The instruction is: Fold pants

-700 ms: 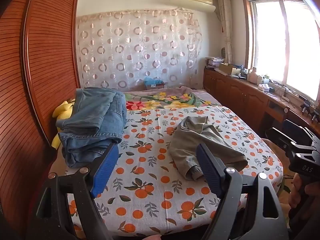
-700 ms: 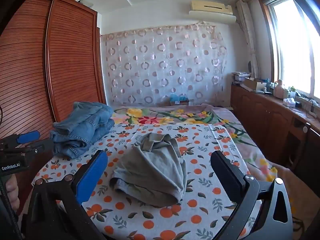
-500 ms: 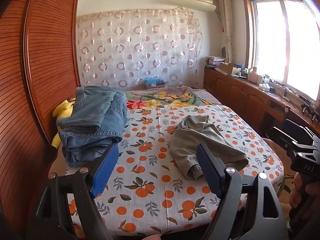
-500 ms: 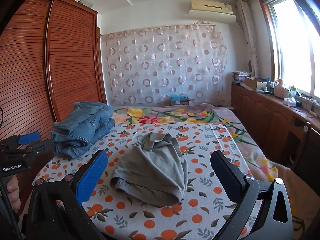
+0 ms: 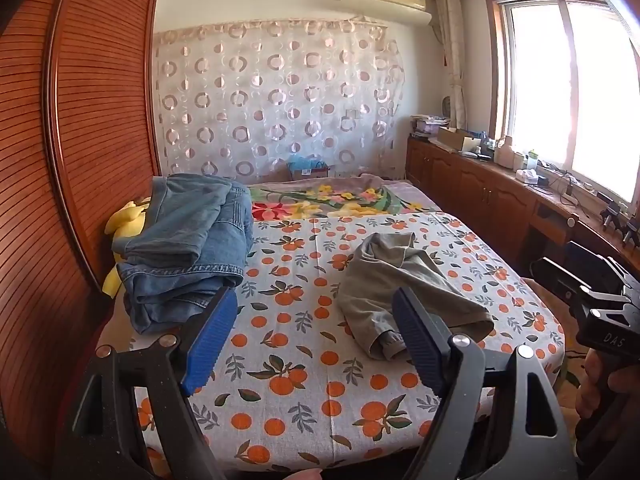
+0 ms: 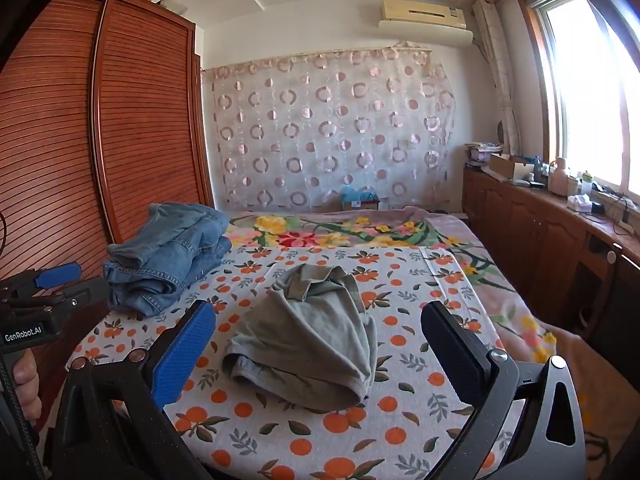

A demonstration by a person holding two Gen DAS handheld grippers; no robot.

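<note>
One crumpled pair of grey-green pants [image 6: 308, 336] lying mid-bed on the orange-print bedsheet [image 6: 404, 420], not flattened out. One stack of folded blue jeans [image 5: 184, 248] near the left edge, well apart from the pants, right beside the wooden wardrobe [image 5: 80, 160]; hard to count pairs in that stack. Something yellow [image 5: 126, 220] poking out behind it.

Two claws total. Left claw [image 5: 314, 344] hovering low at the near edge of the bed, blue pads spread wide, gripping nothing. Right claw [image 6: 320, 356] same deal: wide apart, empty, pointed at the pants.
</note>
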